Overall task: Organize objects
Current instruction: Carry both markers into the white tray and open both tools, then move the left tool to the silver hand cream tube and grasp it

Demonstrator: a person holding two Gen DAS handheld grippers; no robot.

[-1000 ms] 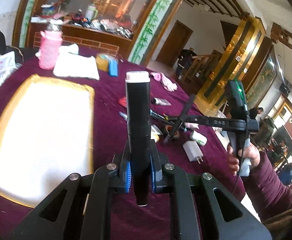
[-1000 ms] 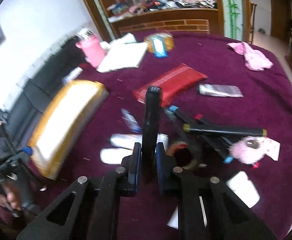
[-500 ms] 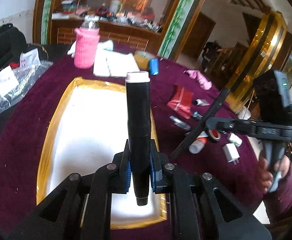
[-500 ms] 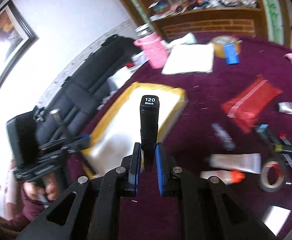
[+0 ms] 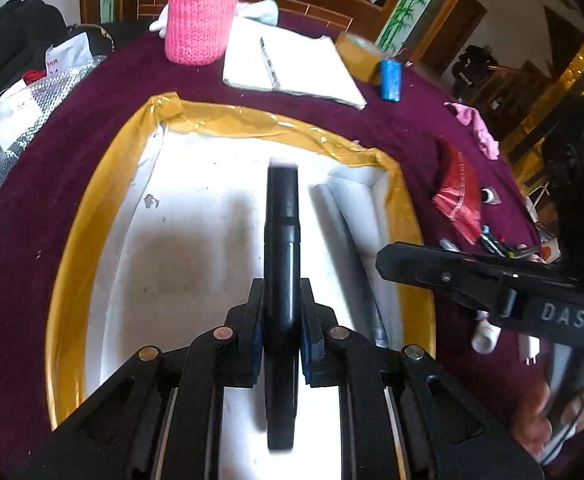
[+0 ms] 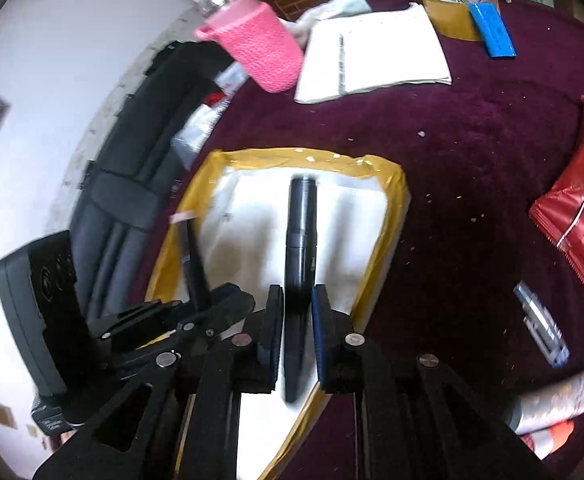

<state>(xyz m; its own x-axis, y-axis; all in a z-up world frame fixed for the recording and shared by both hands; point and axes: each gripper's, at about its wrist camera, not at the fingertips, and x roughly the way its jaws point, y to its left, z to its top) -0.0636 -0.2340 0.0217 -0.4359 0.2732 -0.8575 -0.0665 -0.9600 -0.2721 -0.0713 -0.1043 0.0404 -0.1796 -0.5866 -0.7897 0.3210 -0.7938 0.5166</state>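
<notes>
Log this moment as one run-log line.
left gripper: shut on black marker | right gripper: shut on marker | both over white tray

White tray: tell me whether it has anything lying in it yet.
Nothing visible lying in the white tray. Both black markers are clamped in the grippers over it.

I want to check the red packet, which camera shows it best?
The right wrist view: the red packet lies unobstructed on the purple cloth, with its white stripe clear. The left wrist view shows it smaller, squeezed toward the right edge.
</notes>
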